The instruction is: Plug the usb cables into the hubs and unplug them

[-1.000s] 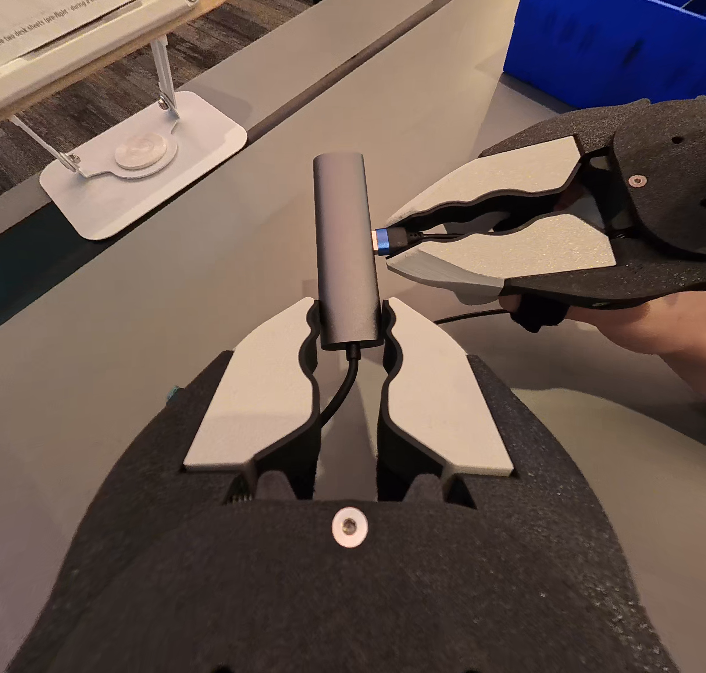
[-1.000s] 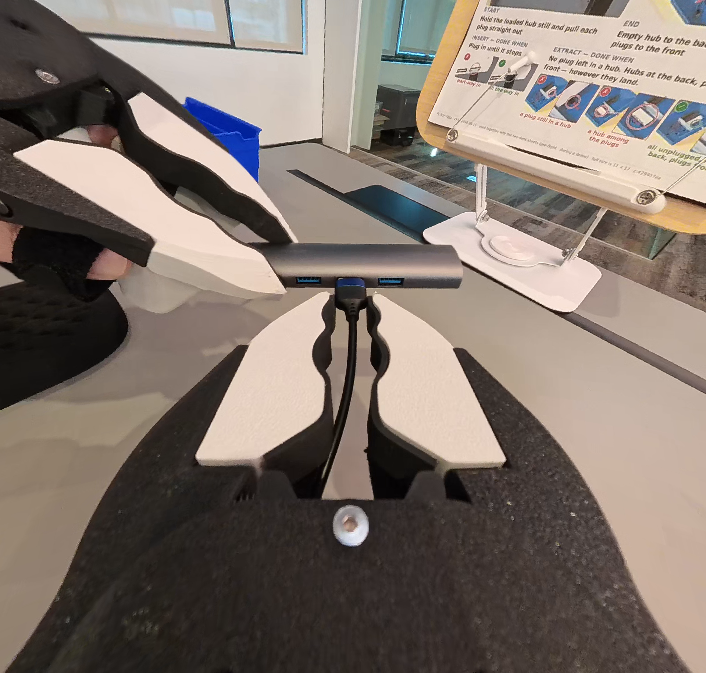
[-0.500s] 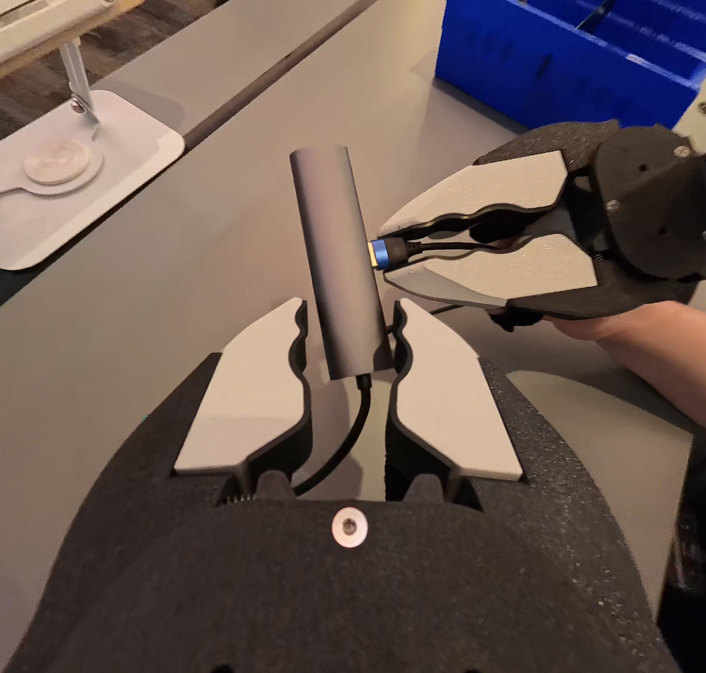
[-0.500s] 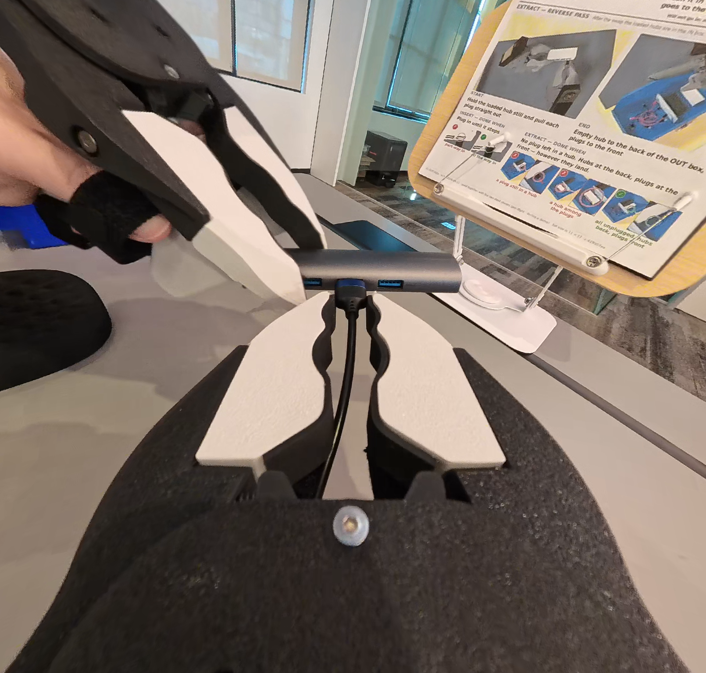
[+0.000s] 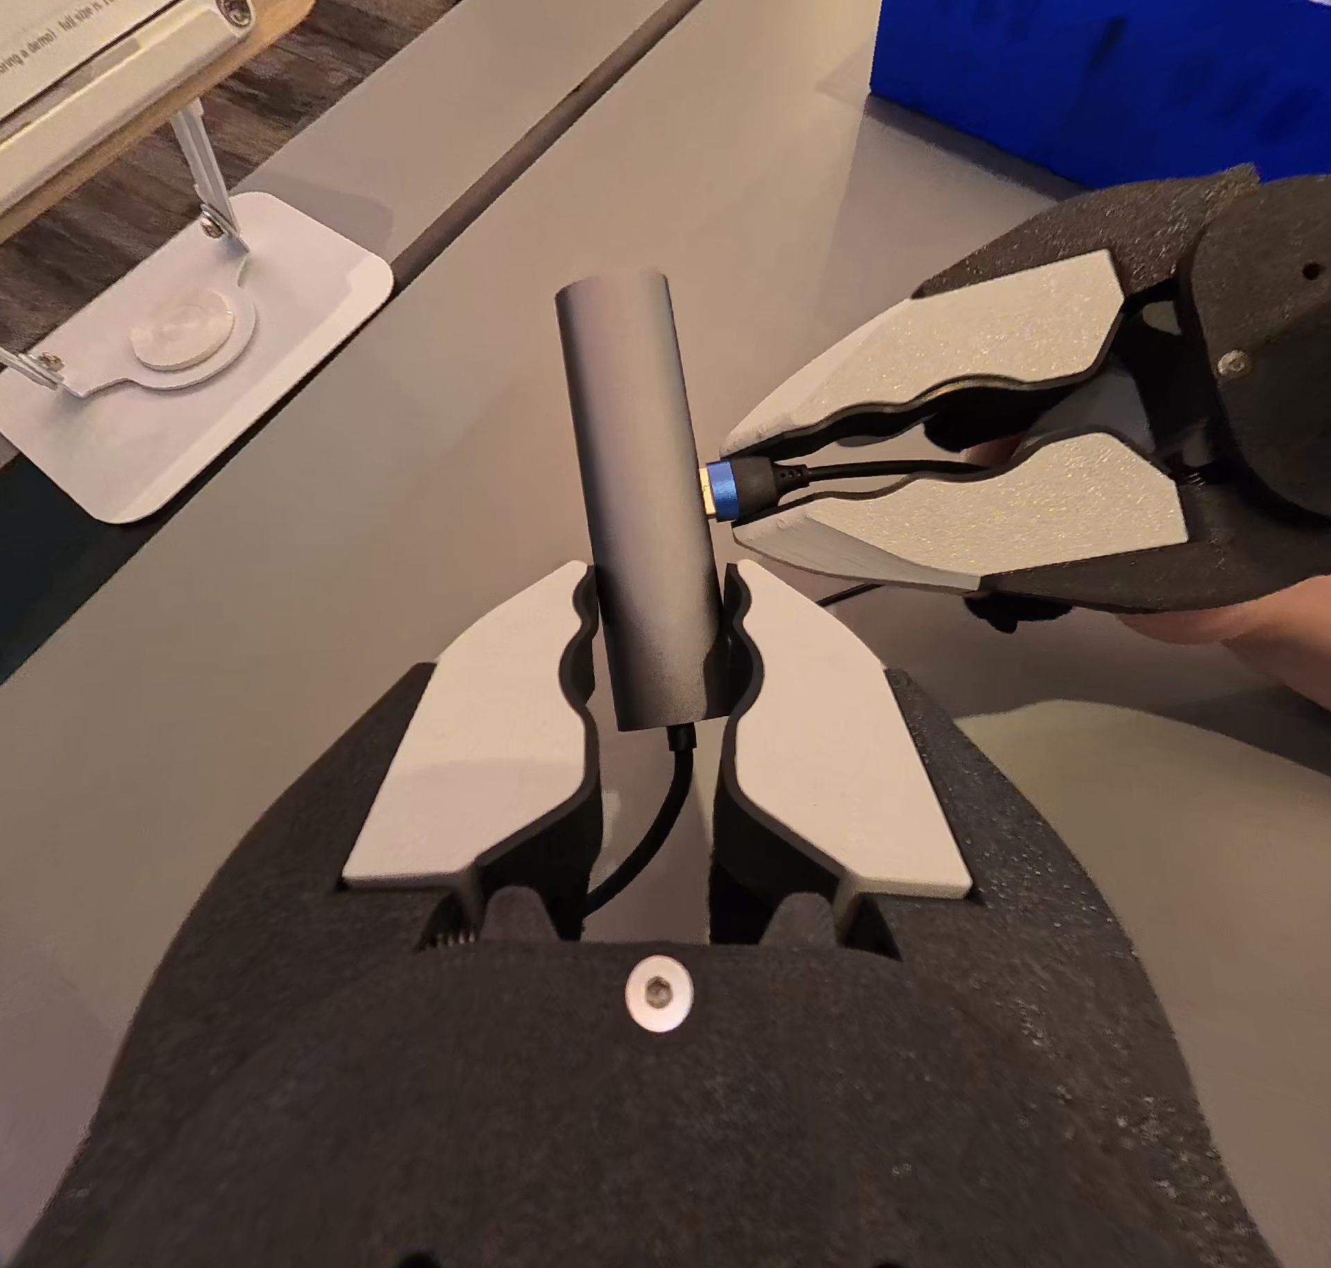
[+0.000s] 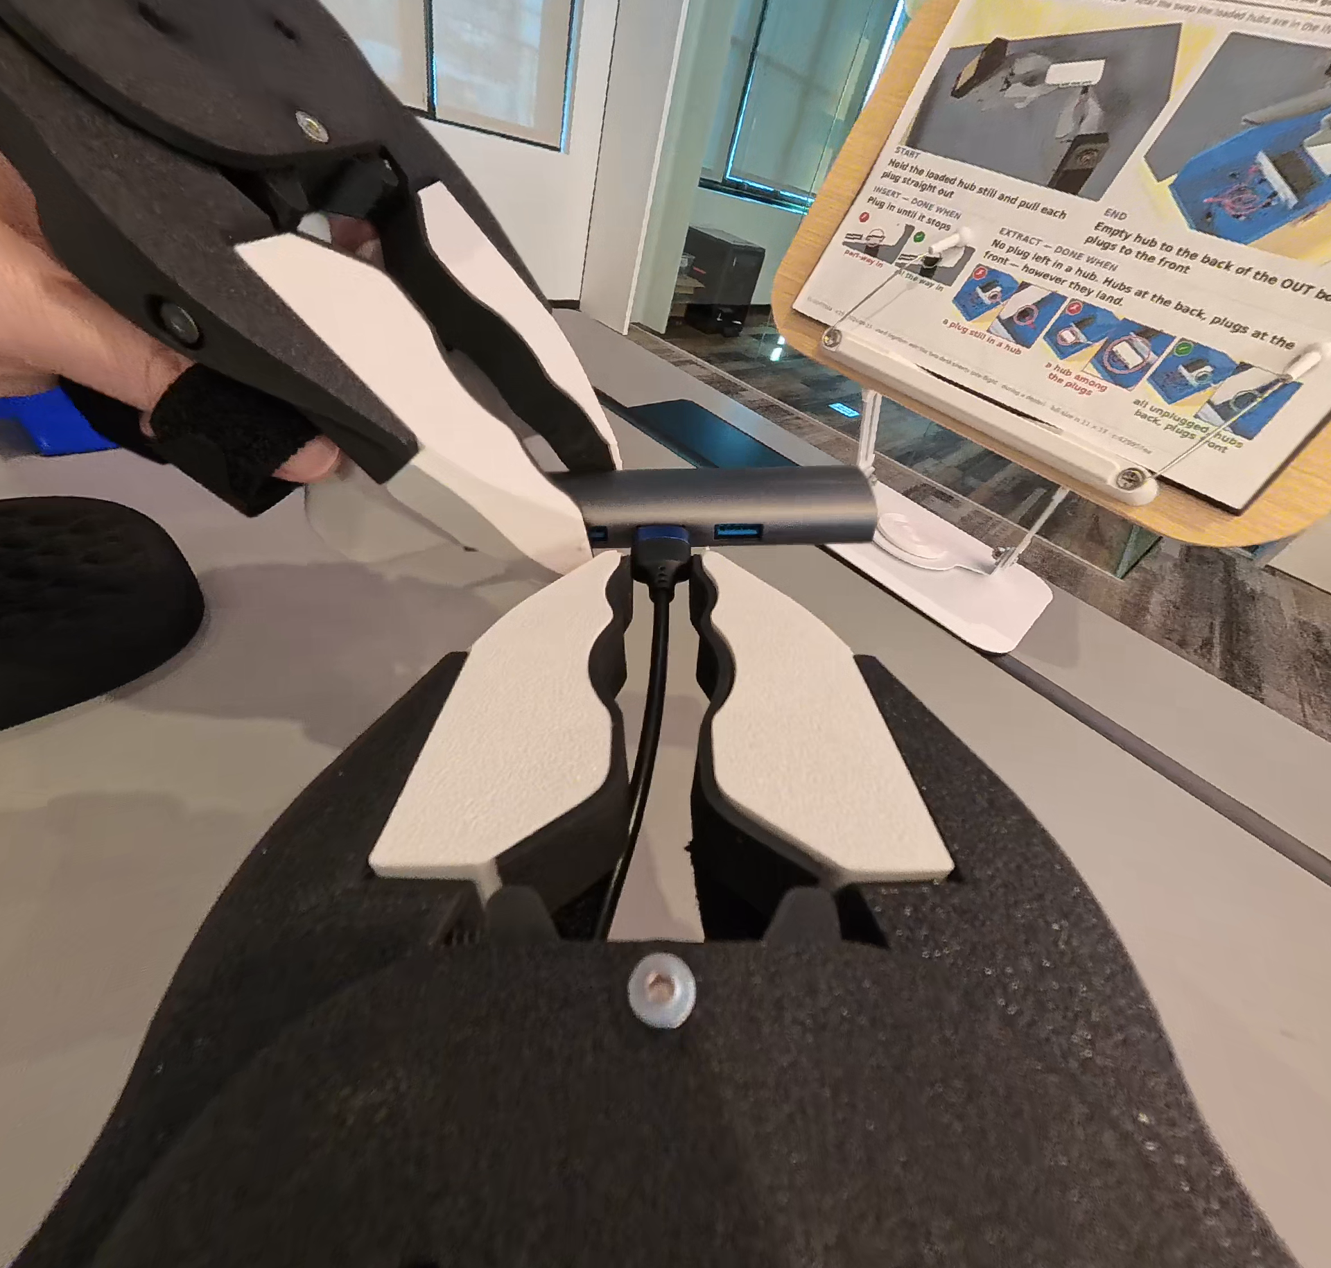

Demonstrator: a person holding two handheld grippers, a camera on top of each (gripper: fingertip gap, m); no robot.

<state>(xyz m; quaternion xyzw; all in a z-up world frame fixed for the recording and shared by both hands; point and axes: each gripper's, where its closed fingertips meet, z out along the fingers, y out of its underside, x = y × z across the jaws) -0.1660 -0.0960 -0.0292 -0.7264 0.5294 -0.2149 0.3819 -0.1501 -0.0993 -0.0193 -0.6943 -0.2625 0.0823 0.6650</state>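
My left gripper (image 5: pixel 659 578) is shut on the near end of a dark grey USB hub (image 5: pixel 634 455), which it holds above the grey table (image 5: pixel 288 657). The hub's own black cable (image 5: pixel 648 837) runs back between the fingers. My right gripper (image 5: pixel 735 488) comes in from the right, shut on a black USB plug with a blue collar (image 5: pixel 727 491). The plug sits in the hub's side with a thin sliver of metal showing. In the right wrist view my right gripper (image 6: pixel 659 563) holds the plug (image 6: pixel 659 549) in the middle port of the hub (image 6: pixel 756 495). The left gripper (image 6: pixel 576 513) grips the hub's left end.
A blue bin (image 5: pixel 1116 45) stands at the back right. An instruction board on a stand (image 6: pixel 1080 225) with a white base (image 5: pixel 202 369) stands beyond a dark groove (image 5: pixel 576 102) in the table. A black pad (image 6: pixel 72 599) lies at the left. Less than 4 cm separates the two grippers' tips. Left tips and right tips are each some 35 cm from the white base (image 5: pixel 202 369).
Half a second ago my left jaws stood slightly apart around the tilted hub; now they are closed on it again. The plug has stayed in the hub. Both grippers have shifted a little.
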